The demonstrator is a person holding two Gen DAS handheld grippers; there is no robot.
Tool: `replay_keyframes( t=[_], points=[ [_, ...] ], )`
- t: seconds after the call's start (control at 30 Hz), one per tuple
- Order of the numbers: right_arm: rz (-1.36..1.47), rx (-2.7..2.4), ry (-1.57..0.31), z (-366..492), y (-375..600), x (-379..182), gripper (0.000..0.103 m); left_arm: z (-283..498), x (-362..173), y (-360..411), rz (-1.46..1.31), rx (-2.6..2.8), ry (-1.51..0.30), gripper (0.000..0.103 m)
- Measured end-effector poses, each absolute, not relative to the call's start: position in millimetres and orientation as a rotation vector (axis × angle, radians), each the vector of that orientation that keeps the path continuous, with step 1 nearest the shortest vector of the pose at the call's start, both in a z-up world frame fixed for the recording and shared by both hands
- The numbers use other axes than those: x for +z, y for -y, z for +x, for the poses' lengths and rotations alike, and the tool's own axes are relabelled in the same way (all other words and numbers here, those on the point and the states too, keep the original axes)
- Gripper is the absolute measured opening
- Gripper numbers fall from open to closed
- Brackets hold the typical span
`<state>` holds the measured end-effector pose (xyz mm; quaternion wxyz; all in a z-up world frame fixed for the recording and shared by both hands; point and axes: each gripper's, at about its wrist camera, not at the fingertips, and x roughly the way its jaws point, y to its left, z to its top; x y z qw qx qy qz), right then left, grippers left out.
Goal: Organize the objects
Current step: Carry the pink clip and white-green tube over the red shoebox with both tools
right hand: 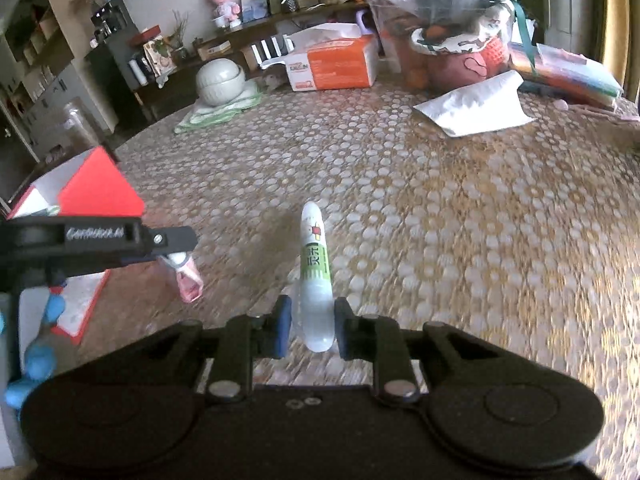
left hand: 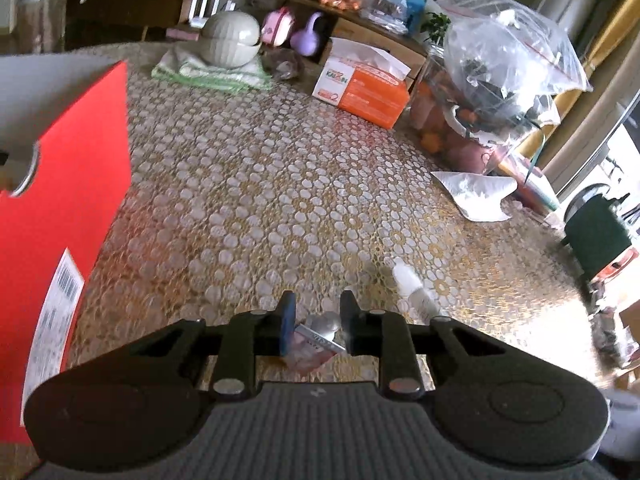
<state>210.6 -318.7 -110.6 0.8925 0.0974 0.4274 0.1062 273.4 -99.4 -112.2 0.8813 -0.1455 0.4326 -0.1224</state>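
- Pink bottle (right hand: 188, 276): clamped in left tool (left hand: 317, 322), held above bench (left hand: 280, 184), beside red box (left hand: 68, 184).
- White tube (right hand: 316, 280): between right tool (right hand: 311, 326) fingers, narrowly parted; contact unclear.

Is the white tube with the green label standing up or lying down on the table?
Lying down. The tube rests lengthwise on the tablecloth, its rounded end between the right gripper's fingers, tip pointing away.

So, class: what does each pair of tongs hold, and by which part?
Left tongs: small pink bottle, near its cap. Right tongs: white tube, near its rear end.
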Motion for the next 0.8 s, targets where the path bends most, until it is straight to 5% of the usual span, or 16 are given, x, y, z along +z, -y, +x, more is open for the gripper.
replay_keyframes(
  t=[0.8],
  points=[
    [0.215, 0.203, -0.768, 155.1, 297.8, -62.7, 0.022, 218.0, -67.5, 71.0, -0.311, -0.264, -0.890, 0.022]
  ],
)
